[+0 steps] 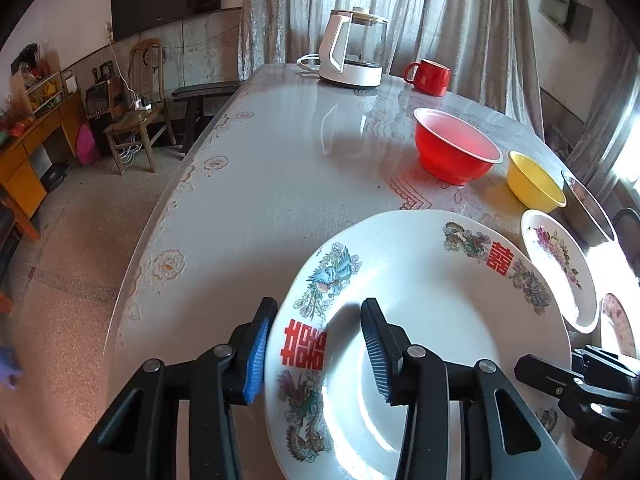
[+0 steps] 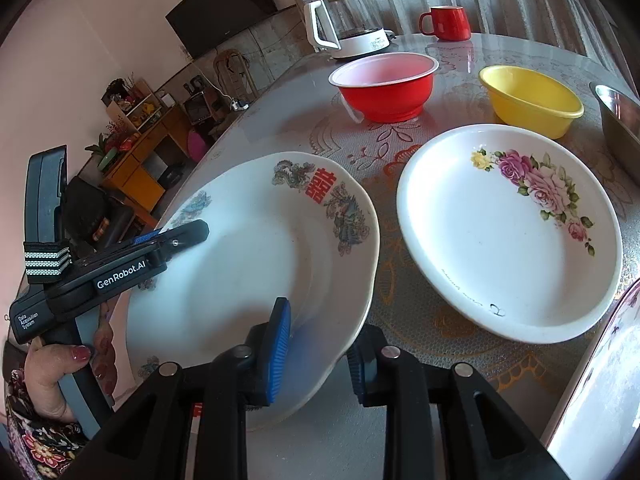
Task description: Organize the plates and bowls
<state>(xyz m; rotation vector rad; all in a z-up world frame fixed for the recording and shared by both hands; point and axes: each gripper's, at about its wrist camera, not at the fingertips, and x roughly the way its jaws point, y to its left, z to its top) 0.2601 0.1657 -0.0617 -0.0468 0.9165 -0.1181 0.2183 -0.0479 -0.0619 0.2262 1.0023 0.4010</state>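
Note:
A white plate with red characters and dragon pictures is held tilted above the table by both grippers. My left gripper is shut on its left rim. My right gripper straddles its near right rim with the fingers closed on it. A white plate with pink roses lies flat to the right. A red bowl and a yellow bowl stand behind.
A metal bowl is at the far right. A glass kettle and red mug stand at the table's far end. Another floral plate's edge shows at lower right. The table edge drops to the floor on the left.

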